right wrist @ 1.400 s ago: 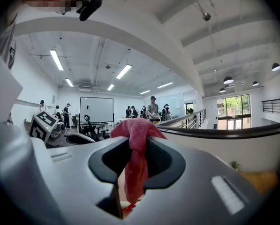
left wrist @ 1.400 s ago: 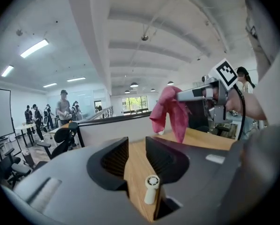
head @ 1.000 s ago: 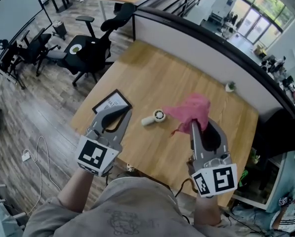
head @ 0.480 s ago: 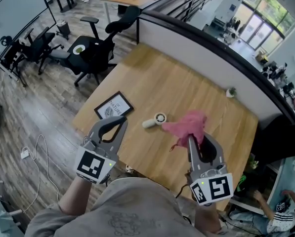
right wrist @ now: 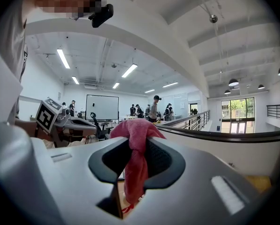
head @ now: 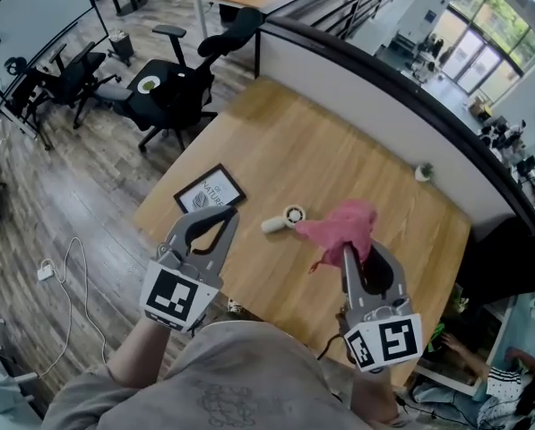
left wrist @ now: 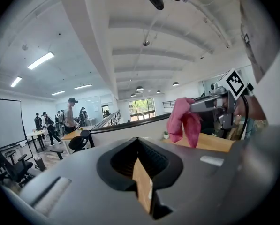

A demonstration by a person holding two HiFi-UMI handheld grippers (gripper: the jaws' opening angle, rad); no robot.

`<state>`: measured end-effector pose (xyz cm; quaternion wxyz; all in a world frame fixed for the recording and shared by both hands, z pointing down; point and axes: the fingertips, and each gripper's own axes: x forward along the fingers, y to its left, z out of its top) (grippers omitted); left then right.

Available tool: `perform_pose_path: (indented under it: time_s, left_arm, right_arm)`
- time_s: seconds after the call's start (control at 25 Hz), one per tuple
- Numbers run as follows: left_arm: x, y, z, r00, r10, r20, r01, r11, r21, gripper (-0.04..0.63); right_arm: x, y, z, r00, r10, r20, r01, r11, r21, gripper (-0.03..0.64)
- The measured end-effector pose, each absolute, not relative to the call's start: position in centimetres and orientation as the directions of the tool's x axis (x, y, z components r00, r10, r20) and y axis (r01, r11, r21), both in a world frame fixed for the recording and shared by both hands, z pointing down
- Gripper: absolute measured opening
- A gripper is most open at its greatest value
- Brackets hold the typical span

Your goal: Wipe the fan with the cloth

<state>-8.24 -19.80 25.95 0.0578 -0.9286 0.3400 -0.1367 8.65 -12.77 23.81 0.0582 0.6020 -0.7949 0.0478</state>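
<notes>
Pink cloth [head: 346, 224] is bunched up in my right gripper [head: 349, 253]. The jaws are clamped on it, folds spill over the tips and a tail hangs down between them. The fan [head: 284, 219] is a small white handheld one, lying flat on the wooden table [head: 276, 150]. Its round head is nearest the cloth and its stubby handle points away to the left.

Wooden table [head: 321, 164], black office chairs [head: 173, 92], grey plank floor [head: 61, 204], whiteboard [head: 25, 21], bright windows [head: 482, 34]

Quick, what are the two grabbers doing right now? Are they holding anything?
Left gripper: closed, holding nothing.
Right gripper: closed on the crumpled pink cloth.
</notes>
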Motion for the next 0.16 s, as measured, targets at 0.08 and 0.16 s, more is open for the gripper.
perform_pose_path:
  time_s: [0.08,0.16]
  left_arm:
    - [-8.17,-19.79,26.00,0.734,-0.643,0.217,-0.612,-0.766,-0.198,0.002]
    - [-8.12,-19.81,26.03,0.736,-0.641,0.218,-0.610,-0.767,-0.196,0.002]
  right_arm:
    - [8.63,-12.88,23.86,-0.269,-0.951,0.152,-0.963,0.271,-0.006,0.087]
    - [8.62,-12.99,23.92,-0.270,-0.951,0.153,-0.962,0.272,-0.005,0.087]
